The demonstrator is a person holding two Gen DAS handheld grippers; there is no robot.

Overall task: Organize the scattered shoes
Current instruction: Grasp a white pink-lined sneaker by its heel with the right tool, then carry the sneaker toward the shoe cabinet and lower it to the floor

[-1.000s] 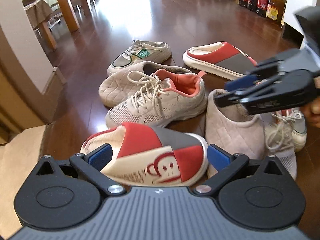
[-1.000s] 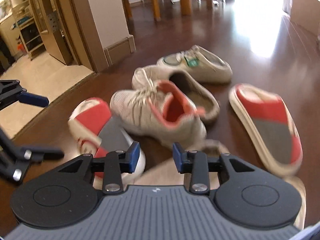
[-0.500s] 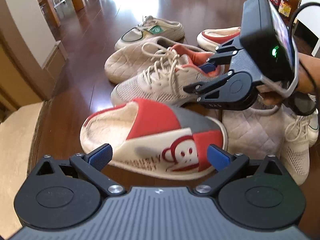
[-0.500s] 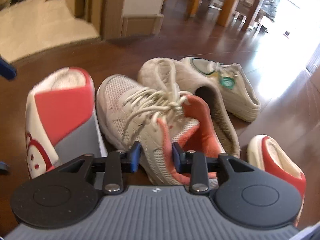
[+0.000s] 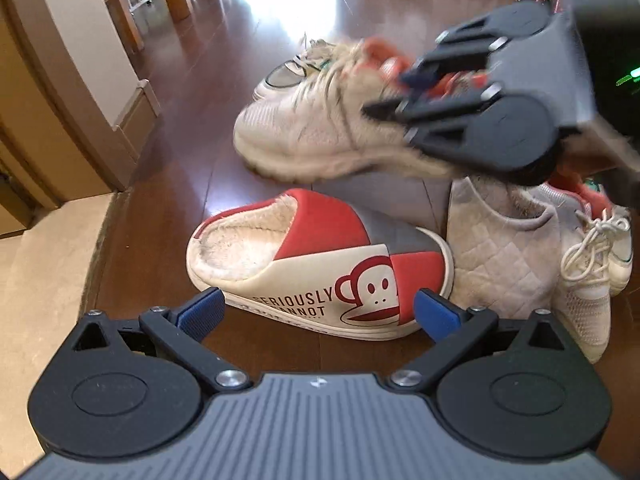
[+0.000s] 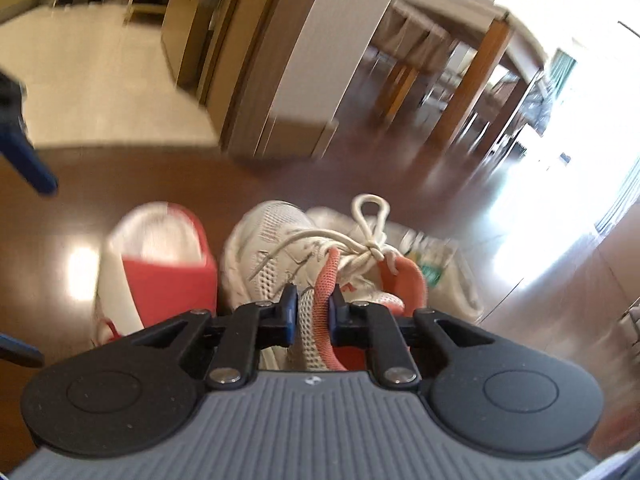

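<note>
Sneaker: white mesh sneaker (image 6: 276,276) with coral lining, centre of the right wrist view; in the left wrist view it sits upper middle, apparently tilted off the floor (image 5: 192,168).
Right gripper: right gripper (image 6: 313,316) closing on the coral collar edge, which is pinched between its blue pads.
Left gripper: left gripper (image 5: 318,312) spread wide at lower centre, nothing between its fingers, just short of the slipper.
Slipper: red, grey and cream monkey-print slipper (image 5: 320,264) flat on the floor, lower middle.
Other shoes: quilted slipper (image 5: 504,256) at right, touching the slipper; a green-tagged shoe (image 5: 284,76) behind the sneaker.
Handling: sneaker looks light, upper soft and floppy; collar may fold and let the toe droop.
Hold point: the padded collar or heel, stiffer than the mesh.
Risk: loose laces could snag neighbouring shoes.
</note>
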